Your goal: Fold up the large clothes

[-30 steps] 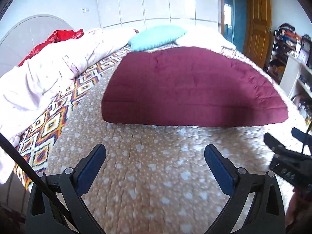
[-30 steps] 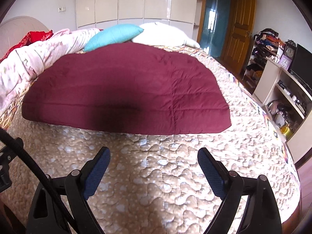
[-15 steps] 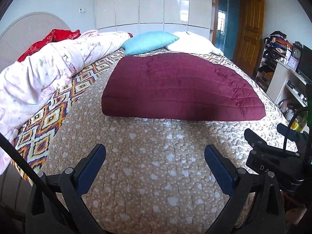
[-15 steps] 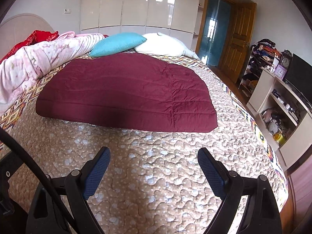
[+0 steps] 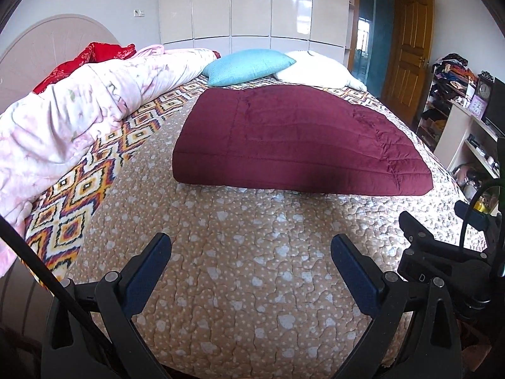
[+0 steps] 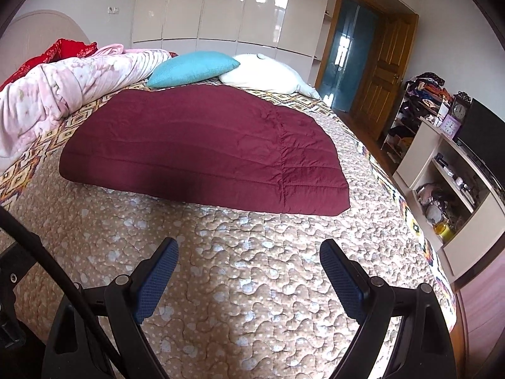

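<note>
A maroon quilted garment [image 5: 293,142] lies folded flat on the tan heart-patterned bedspread [image 5: 252,268]; it also shows in the right wrist view [image 6: 202,151]. My left gripper [image 5: 251,249] is open and empty, held above the foot of the bed, well short of the garment. My right gripper [image 6: 249,254] is open and empty too, likewise short of the garment's near edge. The right gripper's body [image 5: 442,252] shows at the right edge of the left wrist view.
A pink floral duvet [image 5: 72,120] and a red cloth [image 5: 91,57] are piled along the left. A teal pillow [image 5: 246,66] and a white pillow [image 5: 315,69] lie at the head. Shelves with clutter [image 6: 448,164] and a wooden door [image 6: 385,72] stand right.
Both grippers have pulled back and up from the garment, which now looks smaller and farther off. Both stay open and empty.
</note>
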`<state>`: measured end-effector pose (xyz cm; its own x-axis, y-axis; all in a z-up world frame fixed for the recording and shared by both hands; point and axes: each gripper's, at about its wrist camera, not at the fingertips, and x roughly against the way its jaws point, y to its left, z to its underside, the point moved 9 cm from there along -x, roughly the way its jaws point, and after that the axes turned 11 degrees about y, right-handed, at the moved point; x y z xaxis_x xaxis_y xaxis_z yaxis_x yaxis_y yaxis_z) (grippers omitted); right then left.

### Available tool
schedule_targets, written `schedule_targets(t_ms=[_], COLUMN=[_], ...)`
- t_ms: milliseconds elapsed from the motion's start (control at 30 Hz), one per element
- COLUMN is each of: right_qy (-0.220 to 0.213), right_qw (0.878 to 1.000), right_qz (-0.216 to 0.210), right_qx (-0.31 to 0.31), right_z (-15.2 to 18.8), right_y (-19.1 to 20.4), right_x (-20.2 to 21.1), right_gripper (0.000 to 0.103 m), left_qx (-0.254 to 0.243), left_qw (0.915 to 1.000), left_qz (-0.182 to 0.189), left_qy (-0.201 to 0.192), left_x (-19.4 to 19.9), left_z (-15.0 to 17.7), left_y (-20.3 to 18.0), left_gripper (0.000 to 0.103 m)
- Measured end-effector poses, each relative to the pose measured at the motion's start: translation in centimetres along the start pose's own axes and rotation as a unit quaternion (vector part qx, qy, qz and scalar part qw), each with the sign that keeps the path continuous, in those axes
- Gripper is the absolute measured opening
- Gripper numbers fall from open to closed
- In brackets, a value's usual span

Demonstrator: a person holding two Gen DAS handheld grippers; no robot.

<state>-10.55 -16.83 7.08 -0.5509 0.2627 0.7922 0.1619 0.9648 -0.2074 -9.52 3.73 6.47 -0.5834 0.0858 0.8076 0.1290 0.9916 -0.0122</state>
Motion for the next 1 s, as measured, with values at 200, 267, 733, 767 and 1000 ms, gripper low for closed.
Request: schedule_targets(t_ms=[200,267,733,767,1000], right_qy=[-0.017,-0.020,0.000,0.003,0.024], right_qw=[0.999,0.999,1.000,1.000,1.000], right_qz=[0.040,0.044,0.007,0.004,-0.016], right_qx=[0.007,0.010,-0.004,-0.005,-0.010], right_z=[-0.3,-0.4,-0.2,-0.2,-0.3], right_y=[-0.2,-0.2,-0.3,-0.2,0.0], right_x=[1.1,1.3,-0.1,-0.4,-1.9], right_gripper=[0.093,0.093,0.094,0.094,0.094], left_qx=[0.001,0.001,-0.002,-0.002,-0.003], left_qw=[0.9999,0.9999,0.9997,0.9997,0.9996], left_qz=[-0.012,-0.012,-0.016,-0.017,-0.023], left_qy=[-0.005,-0.005,0.016,0.016,0.019], left_x=[0.0,0.0,-2.0,-2.2,-3.2], left_z=[0.0,0.0,0.2,0.2,-0.2], left_y=[0.4,0.3,0.3,0.3,0.6], left_gripper=[0.101,0.101,0.101,0.101,0.101])
